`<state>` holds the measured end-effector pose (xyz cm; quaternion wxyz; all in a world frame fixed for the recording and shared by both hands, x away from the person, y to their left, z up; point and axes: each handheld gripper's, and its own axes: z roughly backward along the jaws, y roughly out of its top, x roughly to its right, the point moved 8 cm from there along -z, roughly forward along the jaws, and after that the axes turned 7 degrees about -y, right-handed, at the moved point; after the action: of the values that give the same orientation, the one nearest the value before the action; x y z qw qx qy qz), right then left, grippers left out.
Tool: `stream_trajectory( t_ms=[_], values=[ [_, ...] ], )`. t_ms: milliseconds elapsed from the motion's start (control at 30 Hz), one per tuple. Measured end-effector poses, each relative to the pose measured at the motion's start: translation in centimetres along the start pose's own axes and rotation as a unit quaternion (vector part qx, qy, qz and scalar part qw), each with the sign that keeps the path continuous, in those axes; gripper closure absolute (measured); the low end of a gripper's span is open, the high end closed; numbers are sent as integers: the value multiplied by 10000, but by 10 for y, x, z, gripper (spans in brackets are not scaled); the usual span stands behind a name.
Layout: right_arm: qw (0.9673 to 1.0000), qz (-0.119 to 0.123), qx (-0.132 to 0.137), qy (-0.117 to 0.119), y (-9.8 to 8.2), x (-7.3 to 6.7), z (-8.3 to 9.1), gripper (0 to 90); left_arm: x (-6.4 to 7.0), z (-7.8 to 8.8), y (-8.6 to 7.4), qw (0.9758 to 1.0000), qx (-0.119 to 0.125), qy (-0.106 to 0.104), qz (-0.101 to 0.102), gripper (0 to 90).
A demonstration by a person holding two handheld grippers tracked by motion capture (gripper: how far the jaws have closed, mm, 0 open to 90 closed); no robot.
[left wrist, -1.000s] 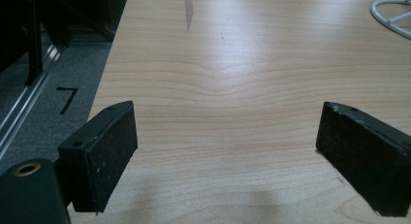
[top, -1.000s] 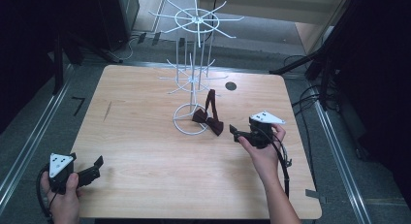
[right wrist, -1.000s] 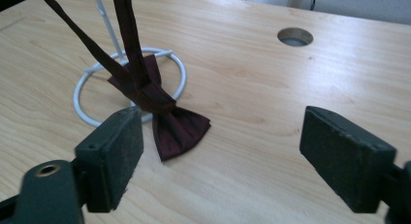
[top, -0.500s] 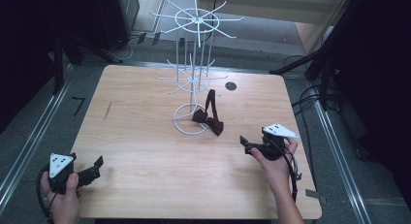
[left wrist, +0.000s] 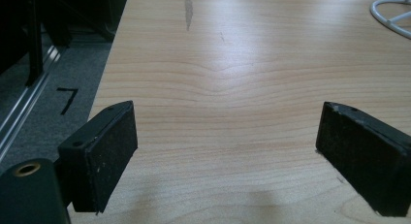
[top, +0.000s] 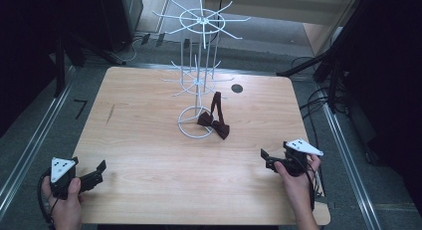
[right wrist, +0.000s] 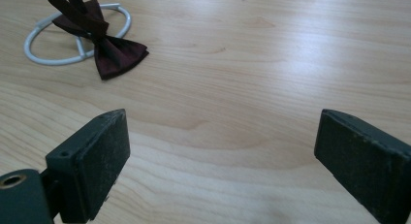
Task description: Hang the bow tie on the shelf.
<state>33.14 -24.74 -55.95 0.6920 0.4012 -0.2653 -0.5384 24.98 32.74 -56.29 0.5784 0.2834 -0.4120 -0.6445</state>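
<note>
Here we hold the left tool [top: 94,174] near the counter's [top: 149,140] front left corner and the right tool [top: 271,162] near its right edge, both with jaws spread wide and nothing between them. Bare wood lies open between the two. The dark red bow tie [top: 215,124] rests mid-counter, draped over the base ring of the white wire rack [top: 199,70], well apart from both tools.
</note>
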Motion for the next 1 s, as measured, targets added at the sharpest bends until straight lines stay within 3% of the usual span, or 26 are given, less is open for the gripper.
stream_trajectory(
  t_ms=[1000],
  values=[
    [9986,-337,50,-413,-43,66,44,58,1,0,0,10000,22,7,-21,84]
  ],
)
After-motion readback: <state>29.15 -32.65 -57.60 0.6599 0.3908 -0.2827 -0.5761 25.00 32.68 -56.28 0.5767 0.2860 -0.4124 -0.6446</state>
